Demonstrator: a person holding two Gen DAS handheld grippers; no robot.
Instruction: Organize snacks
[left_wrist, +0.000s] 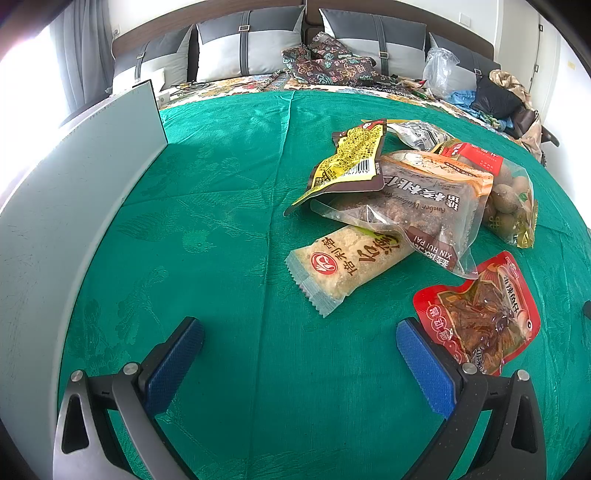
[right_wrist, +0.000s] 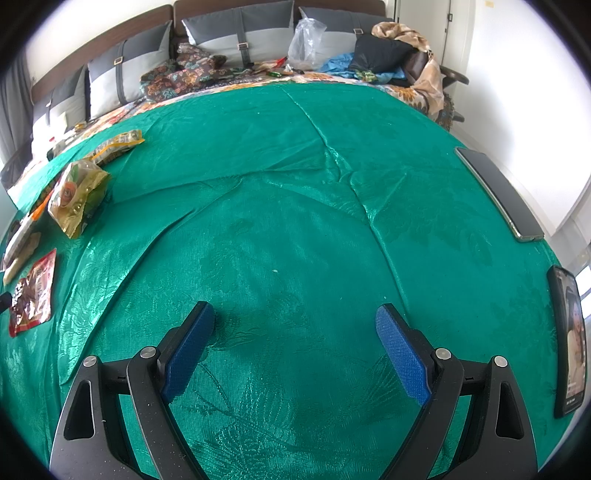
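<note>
In the left wrist view a heap of snack packs lies on the green cloth (left_wrist: 229, 206): a beige bar pack (left_wrist: 347, 266), a clear walnut bag (left_wrist: 417, 206), a yellow-brown pack (left_wrist: 351, 162), a bag of round nuts (left_wrist: 513, 199) and a red pack (left_wrist: 484, 314). My left gripper (left_wrist: 299, 332) is open and empty, just in front of the heap, its right finger beside the red pack. My right gripper (right_wrist: 295, 321) is open and empty over bare cloth. The right wrist view shows the red pack (right_wrist: 33, 291) and the nut bag (right_wrist: 77, 195) at far left.
A white box wall (left_wrist: 74, 206) stands at the left of the left wrist view. Two phones (right_wrist: 498, 192) (right_wrist: 569, 339) lie at the cloth's right edge. Pillows (left_wrist: 247, 44), patterned fabric and a plastic bag (left_wrist: 439, 70) lie at the back.
</note>
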